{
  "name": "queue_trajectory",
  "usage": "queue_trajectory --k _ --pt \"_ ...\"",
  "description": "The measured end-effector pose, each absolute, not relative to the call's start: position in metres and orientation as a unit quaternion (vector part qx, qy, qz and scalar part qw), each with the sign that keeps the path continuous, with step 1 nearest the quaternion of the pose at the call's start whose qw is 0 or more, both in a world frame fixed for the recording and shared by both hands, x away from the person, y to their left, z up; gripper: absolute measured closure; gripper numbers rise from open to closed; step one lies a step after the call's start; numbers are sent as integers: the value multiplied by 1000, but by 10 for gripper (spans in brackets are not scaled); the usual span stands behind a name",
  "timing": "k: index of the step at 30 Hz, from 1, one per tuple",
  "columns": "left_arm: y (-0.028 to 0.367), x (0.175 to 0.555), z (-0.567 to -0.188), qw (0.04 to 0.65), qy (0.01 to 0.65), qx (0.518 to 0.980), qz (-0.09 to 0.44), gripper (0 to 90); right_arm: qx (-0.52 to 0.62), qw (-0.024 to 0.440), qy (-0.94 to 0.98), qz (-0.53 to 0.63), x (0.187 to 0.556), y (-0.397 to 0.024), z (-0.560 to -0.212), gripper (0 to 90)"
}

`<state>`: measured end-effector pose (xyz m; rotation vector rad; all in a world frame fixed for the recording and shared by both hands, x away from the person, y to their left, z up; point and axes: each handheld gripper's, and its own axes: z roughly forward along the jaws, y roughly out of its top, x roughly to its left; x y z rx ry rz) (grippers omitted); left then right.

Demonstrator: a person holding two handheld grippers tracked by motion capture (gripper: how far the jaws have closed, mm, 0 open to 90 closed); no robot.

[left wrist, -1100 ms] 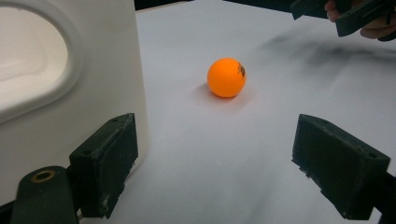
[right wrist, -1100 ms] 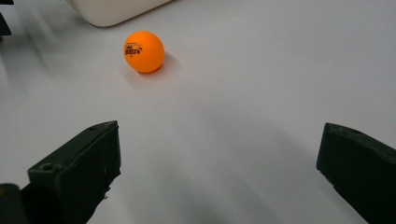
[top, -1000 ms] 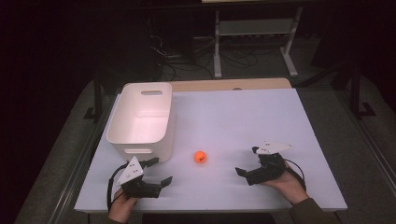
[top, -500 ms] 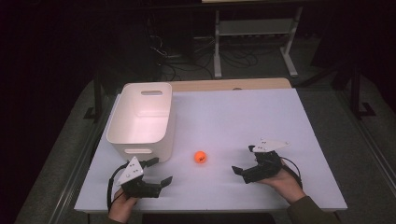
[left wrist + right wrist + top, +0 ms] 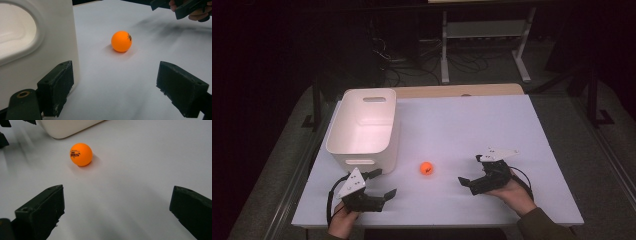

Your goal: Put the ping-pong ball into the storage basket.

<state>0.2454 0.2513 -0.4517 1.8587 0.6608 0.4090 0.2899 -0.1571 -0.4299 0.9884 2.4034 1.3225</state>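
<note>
Near the table's (image 5: 492, 120) front edge the orange ball (image 5: 426, 168) sits unmoved just beside the white bin (image 5: 362, 125), between the two tools. The right hand-held gripper (image 5: 468, 172), jaws wide apart and empty, has slid leftward toward the ball since a second ago. The left hand-held gripper (image 5: 382, 182) stays at the front left corner, equally wide open, holding nothing.
</note>
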Motion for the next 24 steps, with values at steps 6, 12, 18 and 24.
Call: queue_trajectory --k 6,12,18,24 --pt "251 245 -452 534 277 780 172 141 335 111 821 449 292 -155 -430 0" --pt "251 245 -452 534 277 780 172 141 333 113 821 449 294 -153 -429 0" --pt "251 245 -452 535 278 779 171 141 330 112 822 450 297 -150 -427 0" --pt "252 245 -452 534 277 780 172 141 327 113 823 450 298 -147 -426 0"
